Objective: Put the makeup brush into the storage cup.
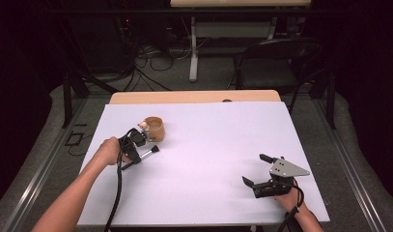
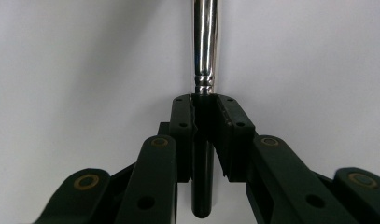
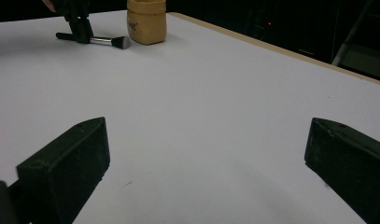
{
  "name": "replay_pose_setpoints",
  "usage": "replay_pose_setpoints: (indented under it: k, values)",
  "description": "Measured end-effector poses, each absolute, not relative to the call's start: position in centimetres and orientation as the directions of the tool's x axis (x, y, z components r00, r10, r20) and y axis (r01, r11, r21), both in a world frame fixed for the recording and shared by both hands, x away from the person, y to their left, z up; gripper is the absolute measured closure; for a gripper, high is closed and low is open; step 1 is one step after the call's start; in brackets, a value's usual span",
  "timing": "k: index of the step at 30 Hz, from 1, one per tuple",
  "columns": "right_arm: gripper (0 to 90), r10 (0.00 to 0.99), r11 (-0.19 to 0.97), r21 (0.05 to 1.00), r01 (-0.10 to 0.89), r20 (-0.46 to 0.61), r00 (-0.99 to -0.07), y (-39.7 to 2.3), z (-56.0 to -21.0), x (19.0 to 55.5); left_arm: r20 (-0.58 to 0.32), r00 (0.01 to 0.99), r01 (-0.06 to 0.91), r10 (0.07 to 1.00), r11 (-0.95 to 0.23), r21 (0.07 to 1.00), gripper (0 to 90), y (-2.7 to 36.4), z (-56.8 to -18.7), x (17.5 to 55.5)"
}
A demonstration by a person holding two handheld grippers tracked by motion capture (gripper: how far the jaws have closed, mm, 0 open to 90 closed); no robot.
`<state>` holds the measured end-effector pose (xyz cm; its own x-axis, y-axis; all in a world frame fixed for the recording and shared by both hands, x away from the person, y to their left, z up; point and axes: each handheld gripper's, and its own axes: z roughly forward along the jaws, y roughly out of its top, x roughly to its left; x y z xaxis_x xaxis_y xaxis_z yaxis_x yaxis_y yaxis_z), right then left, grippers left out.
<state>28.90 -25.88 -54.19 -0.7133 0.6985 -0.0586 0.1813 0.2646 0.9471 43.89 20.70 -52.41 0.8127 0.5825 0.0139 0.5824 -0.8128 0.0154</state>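
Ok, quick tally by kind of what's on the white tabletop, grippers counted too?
Makeup brush: 1, clamped at its black handle by the left gripper
Tan cup: 1, beside the brush
Grippers: 2, the left one and the right gripper, whose jaws stand wide apart
Total: 4

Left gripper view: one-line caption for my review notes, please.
Left gripper shut on a brush at its black handle, metal ferrule pointing away over the white table.
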Motion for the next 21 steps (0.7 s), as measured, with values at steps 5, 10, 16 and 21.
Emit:
replay_pose_setpoints:
  k: [5,10,16,21]
  values:
    - [0.0,0.699,0.265,0.947,0.181,-0.059,-0.712,-25.9,-54.2,28.9,0.028,0.814,0.580,0.580,-0.814,0.026,79.1,20.7,-52.4,43.6]
    - [0.0,0.698,0.270,0.945,0.184,-0.060,-0.713,-25.9,-54.2,28.9,0.039,0.817,0.573,0.576,-0.817,0.064,79.3,20.8,-52.0,43.3]
    - [0.0,0.699,0.267,0.946,0.182,-0.060,-0.712,-25.9,-54.2,28.9,0.037,0.818,0.568,0.574,-0.816,0.105,79.3,20.7,-51.3,42.8]
    - [0.0,0.698,0.270,0.945,0.185,-0.060,-0.714,-25.9,-54.2,28.9,0.040,0.823,0.557,0.566,-0.819,0.137,79.3,20.7,-50.7,42.3]
